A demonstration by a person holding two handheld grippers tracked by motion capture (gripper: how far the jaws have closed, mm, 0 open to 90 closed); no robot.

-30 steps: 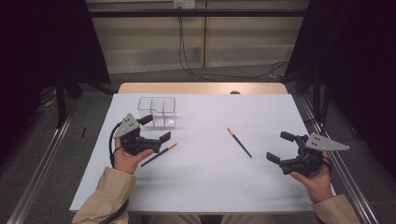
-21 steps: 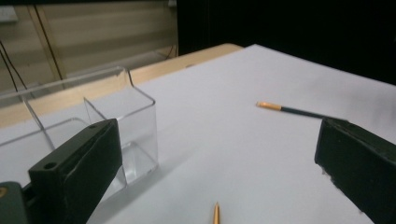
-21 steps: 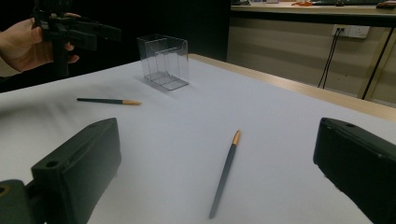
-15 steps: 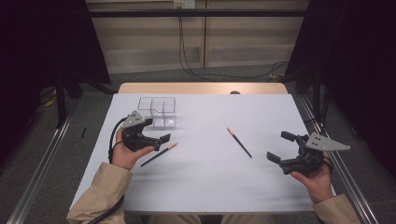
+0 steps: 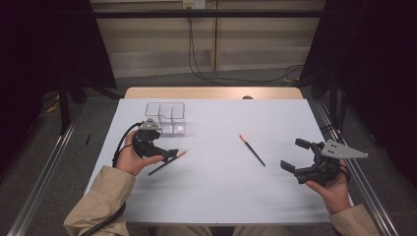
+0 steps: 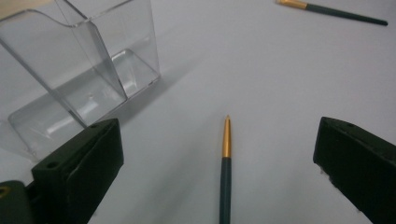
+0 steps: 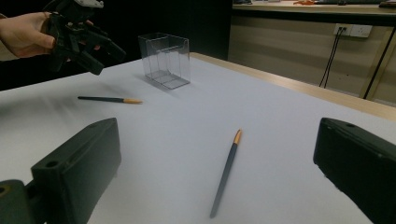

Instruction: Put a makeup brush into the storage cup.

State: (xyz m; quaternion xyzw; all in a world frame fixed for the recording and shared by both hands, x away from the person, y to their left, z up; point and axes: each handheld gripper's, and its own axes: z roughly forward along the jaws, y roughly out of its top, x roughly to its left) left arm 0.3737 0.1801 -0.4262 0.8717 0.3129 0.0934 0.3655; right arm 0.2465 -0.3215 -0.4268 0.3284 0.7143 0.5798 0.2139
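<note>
High view: left gripper point(image 5: 164, 153) sits left of centre in the frame, held above the white table point(image 5: 216, 196), jaws spread wide and empty. Directly under it lies a dark pen with a gold tip point(image 5: 167, 162), slanting from lower left to upper right, flat on the table surface. In the left gripper view the same pen runs up from the bottom edge at centre, gold tip pointing up, lying between the two open jaws but not touched by either. A clear plastic divided organizer point(image 5: 166, 118) stands upright just above the left gripper in the high view, at upper left in the left gripper view, near the pen tip but apart from it. A second dark pen with a gold tip point(image 5: 252, 149) lies right of centre, well apart from the first. Right gripper point(image 5: 300, 156) rests at lower right of the frame, jaws wide apart, holding nothing; the second pen lies between its jaws in the right gripper view, untouched.
</note>
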